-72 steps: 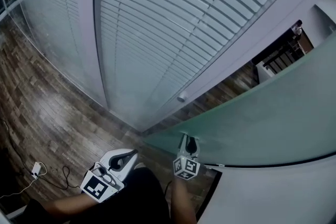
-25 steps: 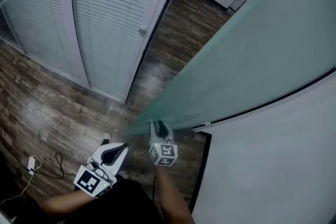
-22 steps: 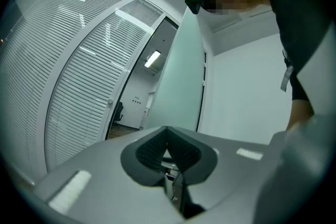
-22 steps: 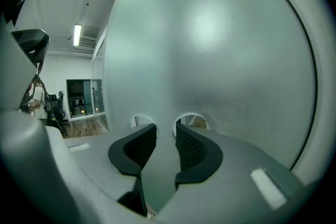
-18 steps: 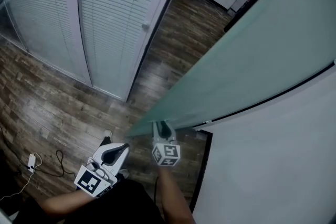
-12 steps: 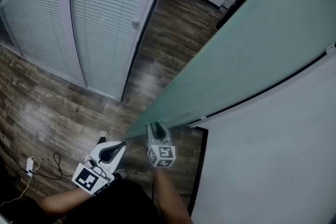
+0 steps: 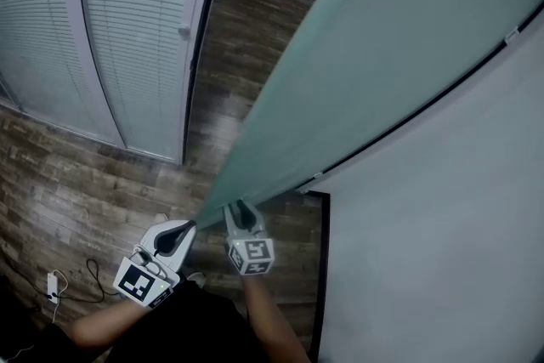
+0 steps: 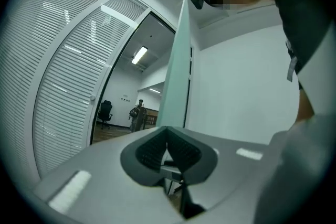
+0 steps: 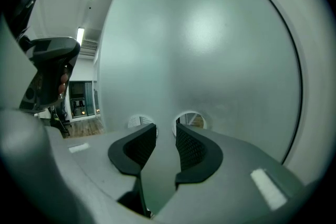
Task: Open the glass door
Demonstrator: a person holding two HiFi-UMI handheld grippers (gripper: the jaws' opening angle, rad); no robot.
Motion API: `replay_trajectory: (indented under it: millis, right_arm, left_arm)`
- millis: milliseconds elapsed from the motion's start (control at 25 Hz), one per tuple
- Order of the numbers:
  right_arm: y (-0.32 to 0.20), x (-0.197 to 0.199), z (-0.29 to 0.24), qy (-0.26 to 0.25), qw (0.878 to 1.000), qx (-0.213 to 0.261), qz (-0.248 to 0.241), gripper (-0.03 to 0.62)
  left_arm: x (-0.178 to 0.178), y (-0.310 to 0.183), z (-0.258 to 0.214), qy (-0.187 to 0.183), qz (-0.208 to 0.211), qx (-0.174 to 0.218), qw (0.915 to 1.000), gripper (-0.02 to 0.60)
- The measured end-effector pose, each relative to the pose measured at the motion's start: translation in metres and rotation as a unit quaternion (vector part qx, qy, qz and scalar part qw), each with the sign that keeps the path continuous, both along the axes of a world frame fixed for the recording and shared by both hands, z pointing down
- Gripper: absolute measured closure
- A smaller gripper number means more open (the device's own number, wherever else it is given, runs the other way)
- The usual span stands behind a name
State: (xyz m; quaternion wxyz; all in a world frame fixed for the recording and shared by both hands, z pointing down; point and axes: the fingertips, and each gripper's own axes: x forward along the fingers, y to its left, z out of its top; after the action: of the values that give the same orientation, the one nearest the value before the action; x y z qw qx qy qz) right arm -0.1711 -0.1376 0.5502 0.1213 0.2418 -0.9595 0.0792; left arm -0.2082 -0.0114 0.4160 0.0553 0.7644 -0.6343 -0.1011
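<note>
Glass door [image 7: 365,72] gives its upright free edge to the right gripper [image 7: 240,213], whose fingers pinch it; the left gripper [image 7: 180,229], fingers pressed together, hangs empty beside the door.

The glass door [image 7: 365,55] is a frosted, pale green panel with two round holes [image 9: 191,119] near its free edge. It stands upright, swung open, angled away from the white wall [image 7: 442,251].
</note>
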Motion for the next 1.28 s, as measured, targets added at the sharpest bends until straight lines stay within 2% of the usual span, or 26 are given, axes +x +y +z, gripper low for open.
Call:
replay_trajectory:
  millis: [120, 440, 600, 760, 1040, 1280]
  right_arm:
    - [0.006, 0.009, 0.001, -0.001, 1.0, -0.002, 0.0, 0.473]
    - [0.015, 0.026, 0.002, -0.01, 1.0, -0.003, 0.006, 0.473]
    - [0.017, 0.03, 0.003, -0.012, 1.0, -0.003, 0.007, 0.472]
    - [0.023, 0.031, 0.004, -0.014, 1.0, -0.005, 0.007, 0.471]
    - [0.026, 0.043, 0.001, -0.031, 0.999, 0.0, 0.025, 0.464]
    - [0.035, 0.062, 0.001, -0.023, 0.999, 0.011, 0.042, 0.456]
  left_arm:
    - [0.01, -0.004, 0.003, -0.002, 0.002, -0.007, 1.0, 0.551]
    - [0.024, -0.011, 0.017, -0.019, 0.011, -0.028, 0.9994, 0.517]
    - [0.029, -0.02, 0.011, -0.028, 0.024, -0.016, 0.9992, 0.512]
    - [0.03, -0.022, 0.012, -0.037, 0.028, -0.029, 0.9985, 0.511]
    - [0.043, -0.02, 0.009, -0.043, 0.049, -0.031, 0.9974, 0.529]
    - [0.051, -0.014, 0.008, -0.042, 0.058, -0.032, 0.9969, 0.529]
